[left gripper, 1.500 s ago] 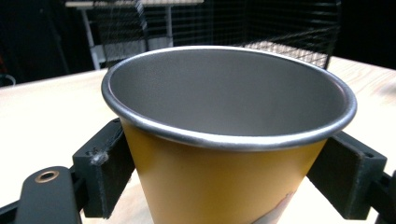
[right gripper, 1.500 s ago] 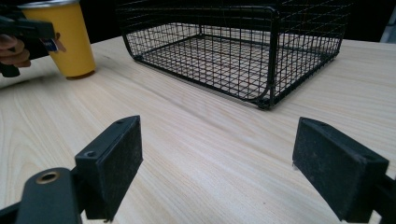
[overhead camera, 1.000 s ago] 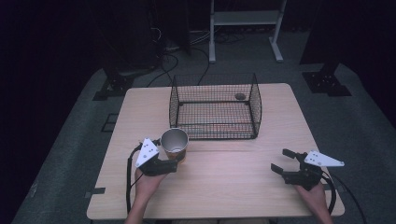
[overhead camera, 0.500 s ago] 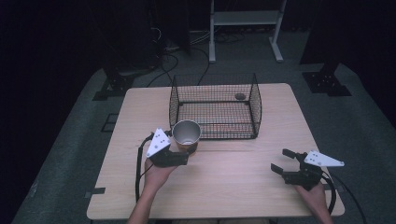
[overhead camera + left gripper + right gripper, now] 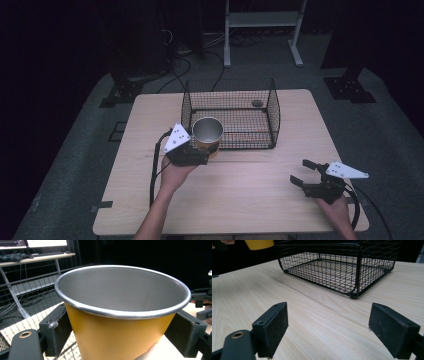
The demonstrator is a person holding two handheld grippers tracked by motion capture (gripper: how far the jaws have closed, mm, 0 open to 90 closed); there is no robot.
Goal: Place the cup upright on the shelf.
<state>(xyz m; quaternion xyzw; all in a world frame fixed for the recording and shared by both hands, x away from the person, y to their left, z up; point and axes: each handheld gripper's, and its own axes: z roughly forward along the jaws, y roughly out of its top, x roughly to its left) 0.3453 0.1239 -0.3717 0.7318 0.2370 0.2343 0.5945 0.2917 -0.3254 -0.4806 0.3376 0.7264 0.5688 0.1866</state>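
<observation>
The left tool (image 5: 202,156) clamps the yellow cup (image 5: 207,136) by its lower wall, mouth up, lifted off the desk (image 5: 250,195) at the wire basket (image 5: 272,112)'s near left corner, probably so it can clear the rim and go in. The right tool (image 5: 304,172) rests low at the desk's right, jaws wide and holding nothing, likely waiting.

A dark room here, light falling mainly on the pale wooden surface (image 5: 250,200). Under it lies a grey floor (image 5: 75,165), with black cables (image 5: 192,47) snaking across behind. A white metal stand (image 5: 262,22) sits at the back, its two legs planted on the floor. Black stand feet (image 5: 350,90) rest right of the surface, another foot (image 5: 120,92) to the left. Beyond that, blackness.
</observation>
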